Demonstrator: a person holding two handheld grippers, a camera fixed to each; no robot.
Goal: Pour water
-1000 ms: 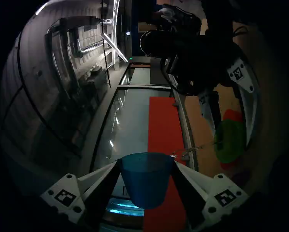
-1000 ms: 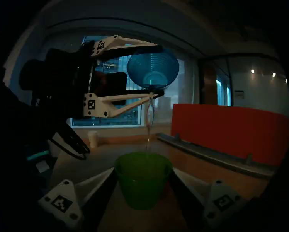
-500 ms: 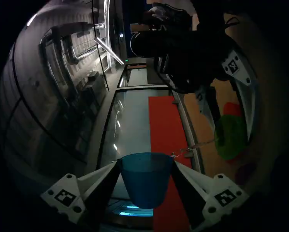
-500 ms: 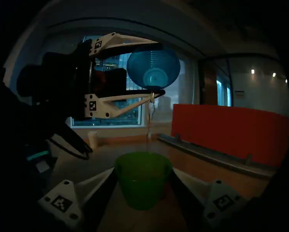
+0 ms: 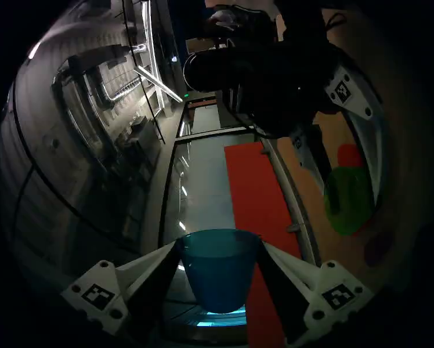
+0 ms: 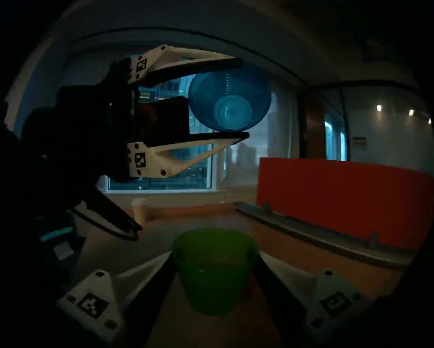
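A blue cup (image 5: 218,272) sits between the fingers of my left gripper (image 5: 218,255), which is shut on it. In the right gripper view the left gripper (image 6: 234,98) hangs high in the air with that blue cup (image 6: 230,97) lying on its side, its mouth turned toward the camera, and no water falls from it. Below it stands a green cup (image 6: 215,269), upright on the wooden table (image 6: 286,235), with my right gripper (image 6: 215,261) shut on it. The left gripper view shows the right gripper (image 5: 347,194) and the green cup (image 5: 348,200) at the right.
A red panel (image 6: 344,197) and a metal rail (image 6: 310,229) run along the table's far right side. A small white cup (image 6: 139,209) stands by the window (image 6: 176,174) at the back. A gloved hand (image 5: 240,17) holds the right gripper. The room is dim.
The thin stream of water from the blue cup into the green cup has stopped. The left gripper rose a little and turned the blue cup's mouth more toward the right gripper's camera.
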